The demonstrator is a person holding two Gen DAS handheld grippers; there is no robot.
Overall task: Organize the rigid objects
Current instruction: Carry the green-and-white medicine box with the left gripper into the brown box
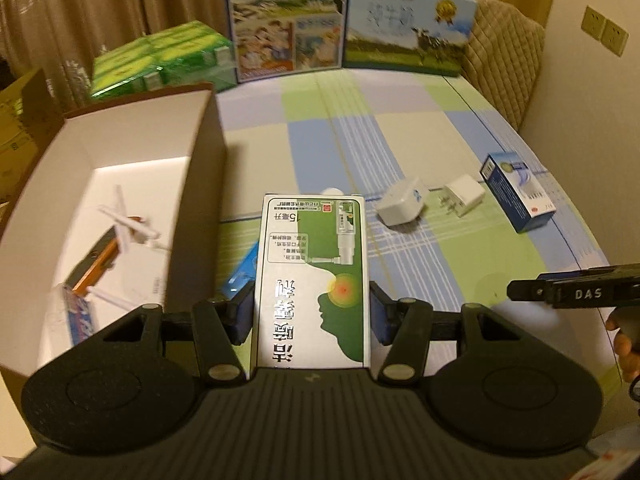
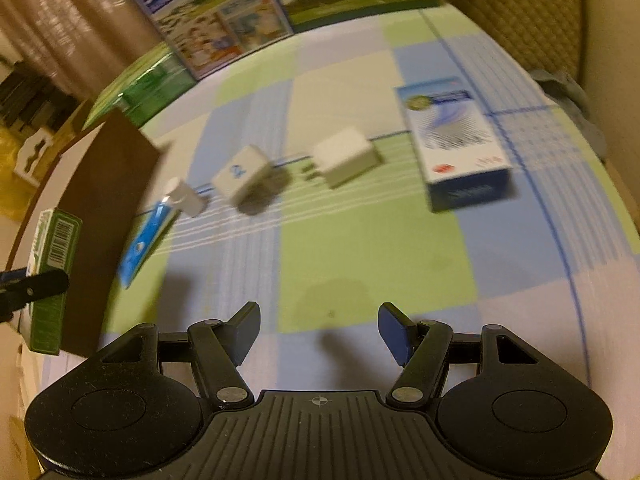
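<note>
Nearest us in the left wrist view, our left gripper (image 1: 312,312) is clenched on a green-and-white medicine box (image 1: 314,280), its blue pads pressed against the box's two long sides; the box stands lifted above the checked tablecloth (image 1: 400,264). In the right wrist view, our right gripper (image 2: 318,332) hangs released over the cloth, jaws apart with nothing between them.

Just left of the held box stands an open brown carton (image 1: 200,184) with white inner walls. Inside it lie a few items, among them an orange-edged box (image 1: 100,256); the rest are too blurred to name. Between the carton and the held box, a blue tube (image 2: 146,240) with a white cap lies on the cloth.

Farther out, toward the right, two white plug adapters (image 1: 402,206) (image 1: 464,196) rest side by side, apart from each other. Beyond them to the right lies a blue-and-white box (image 2: 456,144).

At the far edge, a green pack (image 1: 160,60) sits left, and two large printed cartons (image 1: 286,16) (image 1: 408,28) stand beside it.
</note>
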